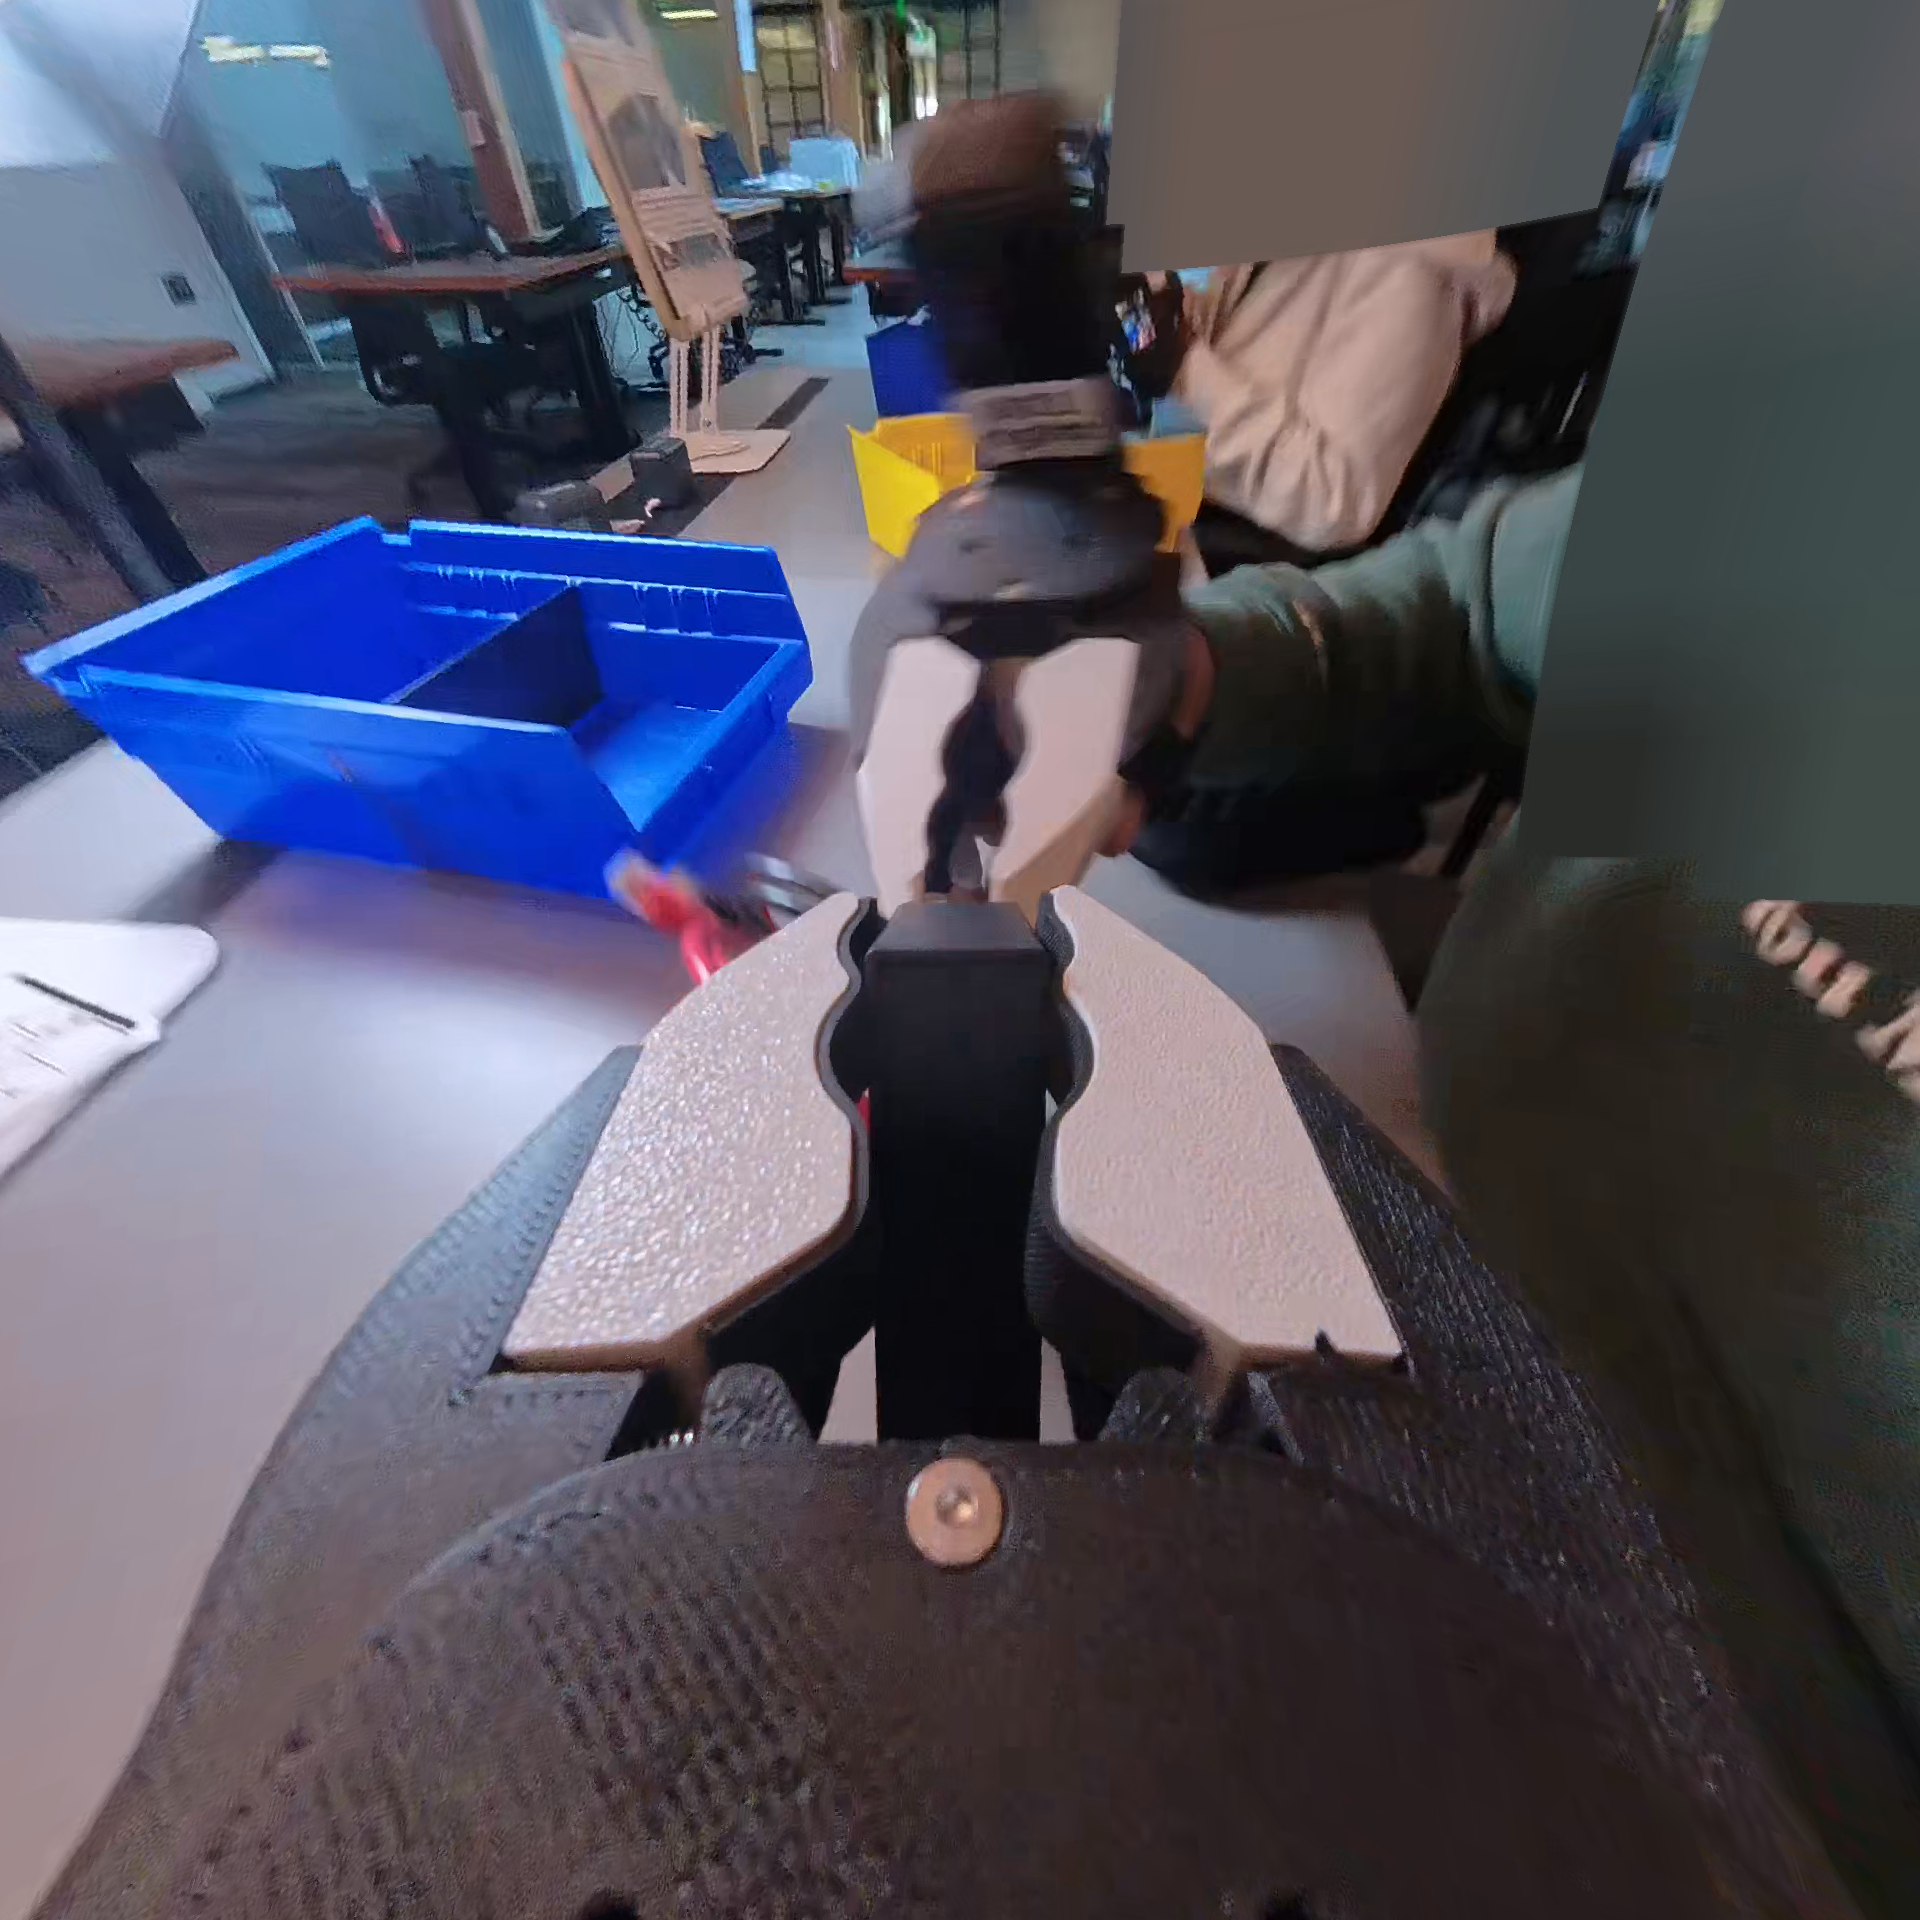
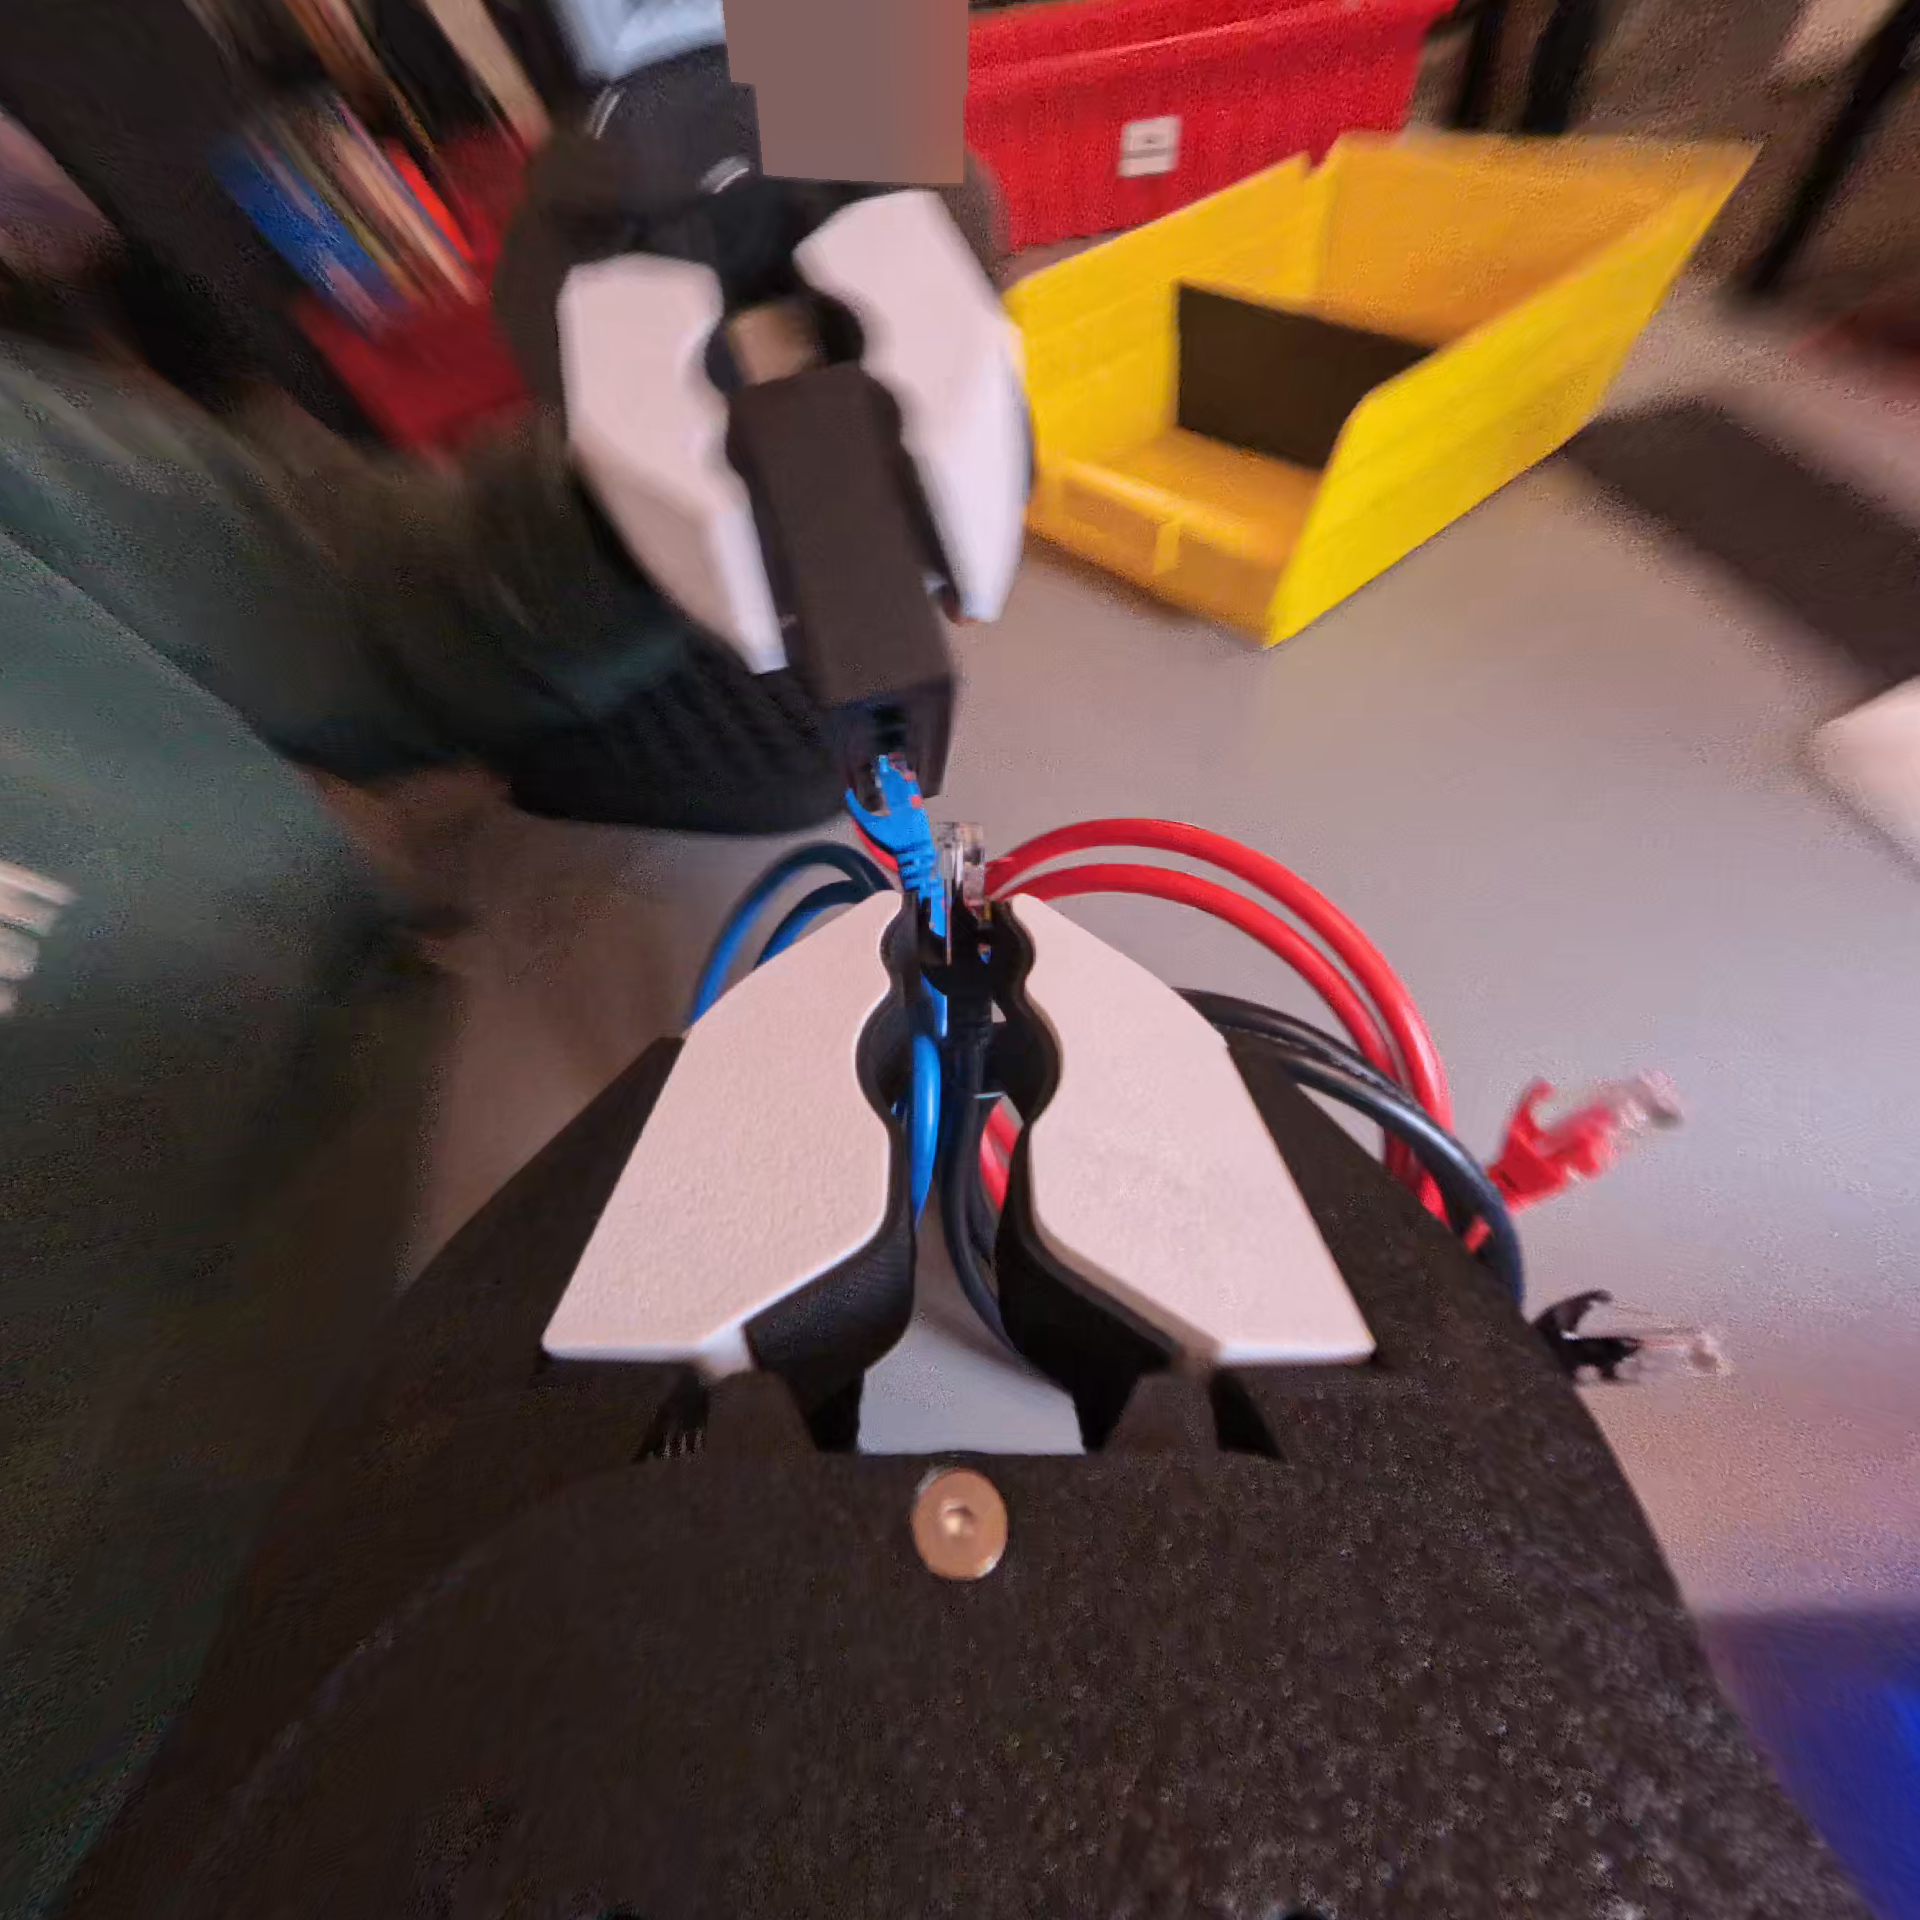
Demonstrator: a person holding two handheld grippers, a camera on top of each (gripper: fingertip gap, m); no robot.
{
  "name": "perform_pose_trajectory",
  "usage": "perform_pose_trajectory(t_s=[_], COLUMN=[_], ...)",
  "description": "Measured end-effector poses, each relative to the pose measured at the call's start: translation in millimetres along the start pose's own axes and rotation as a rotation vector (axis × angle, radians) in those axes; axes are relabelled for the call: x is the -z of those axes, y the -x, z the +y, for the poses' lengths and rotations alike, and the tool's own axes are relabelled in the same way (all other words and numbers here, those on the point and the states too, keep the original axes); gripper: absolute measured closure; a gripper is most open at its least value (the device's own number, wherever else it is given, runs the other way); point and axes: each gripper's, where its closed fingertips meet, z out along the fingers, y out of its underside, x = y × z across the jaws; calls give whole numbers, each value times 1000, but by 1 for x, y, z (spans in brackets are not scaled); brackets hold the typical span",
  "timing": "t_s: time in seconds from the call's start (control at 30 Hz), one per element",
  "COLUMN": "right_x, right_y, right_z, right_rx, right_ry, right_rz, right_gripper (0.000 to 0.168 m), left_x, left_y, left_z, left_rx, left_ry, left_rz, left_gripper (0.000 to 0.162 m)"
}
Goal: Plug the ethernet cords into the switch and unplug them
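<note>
My left gripper is shut on the black switch, a narrow box held above the table. In the right wrist view the same switch sits between the left gripper's white fingers, its port face turned toward me. A blue ethernet plug has its tip in a port. My right gripper is shut on a black cord whose clear plug stands just short of the switch. The blue cord also runs between its fingers. The right gripper faces me in the left wrist view.
Red cords loop to the right; a loose red plug and a loose black plug hang beside my right gripper. A yellow bin, a red bin and a blue bin stand around. A paper lies left. The left gripper's tips are roughly 5 centimetres from the right gripper's.
</note>
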Motion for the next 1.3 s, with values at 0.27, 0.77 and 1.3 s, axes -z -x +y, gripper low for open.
perform_pose_trajectory(t_s=[0.27,0.77,1.3], right_x=[60,143,7], right_y=[-38,-236,-34], right_z=[-28,-4,-4], right_rx=[-133,-278,-148], right_ry=[-107,152,92], right_rz=[14,460,-103], right_gripper=[155,154,126], left_x=[18,13,7], left_y=[38,58,63], left_z=[10,28,31], left_rx=[324,593,645], left_ry=[-107,-180,-210], left_rz=[53,89,79], left_gripper=[133,133,132])
